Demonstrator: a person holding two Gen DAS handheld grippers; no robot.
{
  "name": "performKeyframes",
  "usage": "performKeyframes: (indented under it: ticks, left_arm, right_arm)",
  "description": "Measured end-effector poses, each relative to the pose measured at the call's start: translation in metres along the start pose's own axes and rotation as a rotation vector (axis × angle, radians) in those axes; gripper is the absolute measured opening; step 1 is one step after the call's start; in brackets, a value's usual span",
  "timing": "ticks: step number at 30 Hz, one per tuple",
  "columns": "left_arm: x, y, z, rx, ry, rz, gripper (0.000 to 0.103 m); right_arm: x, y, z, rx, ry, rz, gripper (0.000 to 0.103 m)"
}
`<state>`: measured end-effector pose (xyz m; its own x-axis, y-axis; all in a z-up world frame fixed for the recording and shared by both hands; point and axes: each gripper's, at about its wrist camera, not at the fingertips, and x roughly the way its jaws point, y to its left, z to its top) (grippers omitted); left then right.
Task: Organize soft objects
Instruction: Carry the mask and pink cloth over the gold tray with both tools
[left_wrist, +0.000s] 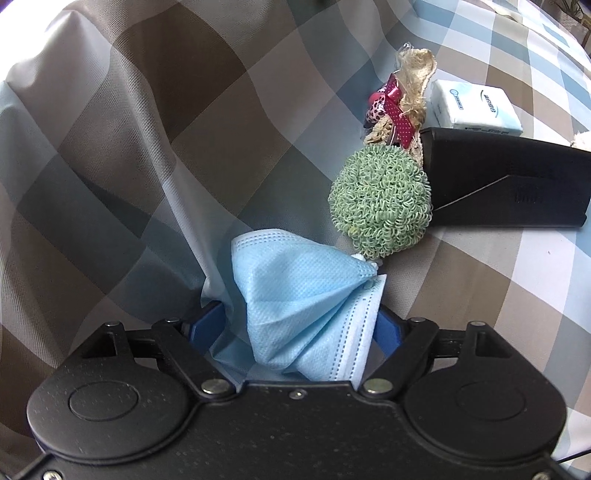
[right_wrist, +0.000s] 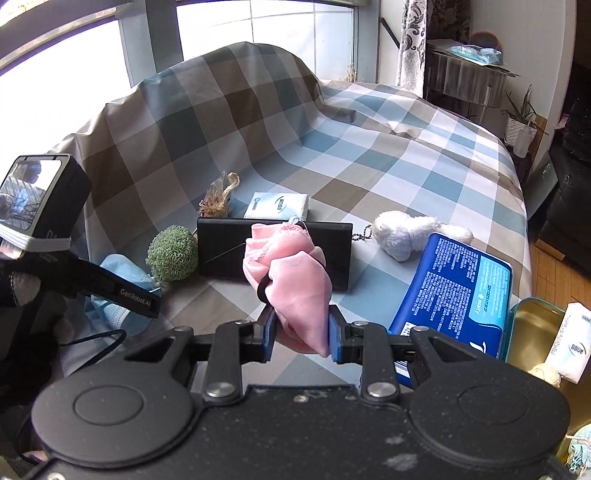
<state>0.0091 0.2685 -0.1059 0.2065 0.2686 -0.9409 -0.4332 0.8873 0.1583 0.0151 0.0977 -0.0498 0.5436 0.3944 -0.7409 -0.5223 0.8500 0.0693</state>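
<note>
Left wrist view: the left tongs (left_wrist: 295, 325) point steeply down at the checked bedspread (left_wrist: 110, 147), jaws standing fairly wide. A crumpled blue face mask (left_wrist: 295, 302) lies between the blue pads (left_wrist: 207, 325); whether they press on it cannot be told. Just beyond the mask sits a green curly ball (left_wrist: 380, 199), touching a black box (left_wrist: 517, 184). Behind the ball lies a straw ornament with a red dotted ribbon (left_wrist: 402, 99), and beside it a white tissue packet (left_wrist: 476, 107). This view alone shows the ribbon's pattern.

Right wrist view: the right tongs (right_wrist: 301, 332) are clamped narrowly on a pink cloth bundle (right_wrist: 291, 277), held above the bed. Only here do the far side and the room show: a white plush toy (right_wrist: 410, 232) right of the black box (right_wrist: 332, 254), a blue wipes pack (right_wrist: 454, 295) near the bed's right edge, an open tin (right_wrist: 535, 328) and a second tissue packet (right_wrist: 569, 339) beside it. At the left the other gripper, in a gloved hand (right_wrist: 26, 291), reaches down over the mask (right_wrist: 122, 269), near the green ball (right_wrist: 171, 253). The first tissue packet (right_wrist: 277, 205) and the straw ornament (right_wrist: 218, 199) lie behind the box.
</note>
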Motion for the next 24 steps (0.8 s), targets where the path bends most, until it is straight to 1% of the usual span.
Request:
performKeyframes:
  ticks: [2,3,6,7,11,14,16,19,24]
  left_arm:
    - [-0.002,0.003,0.001,-0.003,-0.005,-0.006,0.068]
    - [-0.001,0.004,0.003,-0.001,-0.006,-0.011,0.067]
    - [-0.005,0.006,0.005,0.000,-0.010,-0.029,0.056]
    - [-0.007,0.006,0.005,0.003,-0.013,-0.040,0.051]
    - [-0.016,0.005,0.008,0.011,-0.034,-0.051,0.050]
    - [-0.029,0.006,0.008,0.022,-0.057,-0.063,0.050]
    - [-0.041,0.001,0.011,0.030,-0.076,-0.073,0.050]
    - [-0.058,-0.003,0.014,0.046,-0.106,-0.094,0.049]
    - [-0.073,-0.014,0.015,0.068,-0.132,-0.138,0.047]
  right_arm:
    - [-0.001,0.000,0.000,0.001,-0.004,-0.003,0.028]
    - [-0.002,0.000,0.000,0.002,-0.007,-0.004,0.028]
    - [-0.008,-0.001,0.000,0.005,-0.020,-0.010,0.028]
    - [-0.010,-0.001,0.000,0.007,-0.025,-0.011,0.028]
    - [-0.021,-0.004,0.000,0.019,-0.051,-0.021,0.028]
    - [-0.031,-0.008,0.000,0.035,-0.077,-0.031,0.028]
    - [-0.038,-0.012,0.001,0.047,-0.097,-0.037,0.028]
    - [-0.050,-0.020,0.003,0.072,-0.132,-0.047,0.028]
    - [-0.067,-0.035,0.005,0.113,-0.177,-0.073,0.028]
